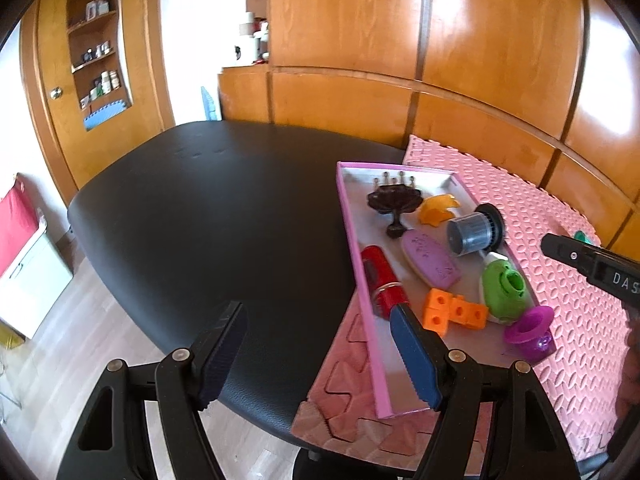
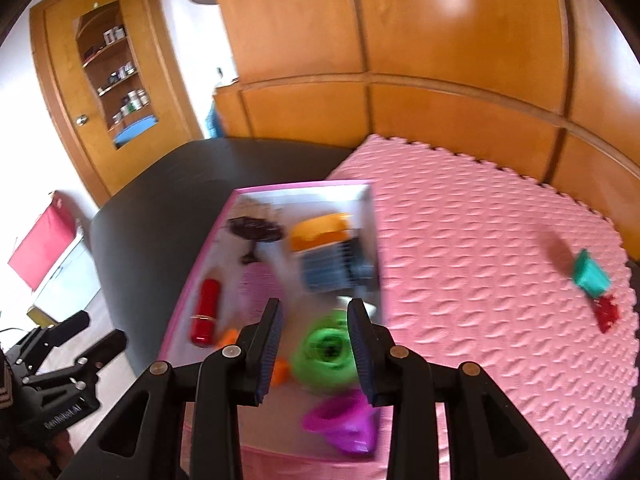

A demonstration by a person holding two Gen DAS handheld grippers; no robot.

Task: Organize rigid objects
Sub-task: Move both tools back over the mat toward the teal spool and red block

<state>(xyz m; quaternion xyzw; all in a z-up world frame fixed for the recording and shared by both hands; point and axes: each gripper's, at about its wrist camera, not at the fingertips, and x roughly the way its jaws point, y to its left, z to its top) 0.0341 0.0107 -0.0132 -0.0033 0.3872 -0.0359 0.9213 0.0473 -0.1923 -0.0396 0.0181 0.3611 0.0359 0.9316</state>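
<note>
Wood cabinets (image 1: 400,20), black table (image 1: 220,220) w/ pink mat (image 2: 480,260)

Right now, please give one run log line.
left gripper open, empty | right gripper open, empty | tray filled | green piece, red piece on mat

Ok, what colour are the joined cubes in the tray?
Orange cubes, clearest in the left wrist view.

My left tongs (image 1: 320,354) are matte black plastic with triangular cut-outs in the arms, round brass-coloured pivot screws at the knuckles, and ribbed dark-blue rubber pads (image 1: 414,354) lining the inner faces of both fingers. My right tongs (image 2: 316,354) are built the same way, black arms with brass screws and blue ridged pads (image 2: 362,354). From the right camera I can read white lettering on the left unit's black body, and a dark sleeve with pale stripes shows at the frame's edge.
</note>
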